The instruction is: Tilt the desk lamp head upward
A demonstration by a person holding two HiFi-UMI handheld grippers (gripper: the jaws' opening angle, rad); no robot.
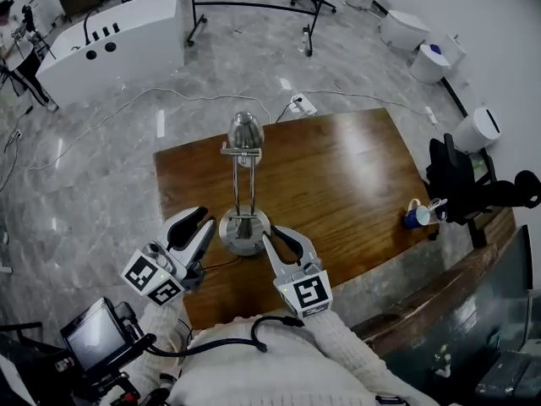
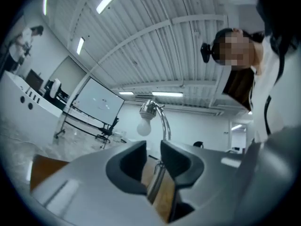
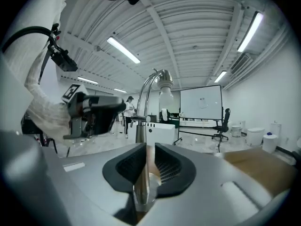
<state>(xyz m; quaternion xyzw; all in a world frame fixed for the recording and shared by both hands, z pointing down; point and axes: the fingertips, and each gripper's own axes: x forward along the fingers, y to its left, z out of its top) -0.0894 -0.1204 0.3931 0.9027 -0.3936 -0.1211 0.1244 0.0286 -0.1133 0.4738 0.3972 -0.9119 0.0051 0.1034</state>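
A chrome desk lamp stands on the wooden table, with its round base near the front edge. Its twin stem rises to the head, which points down. My left gripper sits just left of the base and my right gripper just right of it. In the left gripper view the jaws stand a little apart; the stem shows through the gap, with the bulb above. In the right gripper view the stem stands in the narrow gap, with a sliver of the base beside it. No pad visibly presses.
A blue mug stands at the table's right edge beside a black device. A lamp cord runs off the front edge. White tubs, a whiteboard stand and cables lie on the marble floor behind the table.
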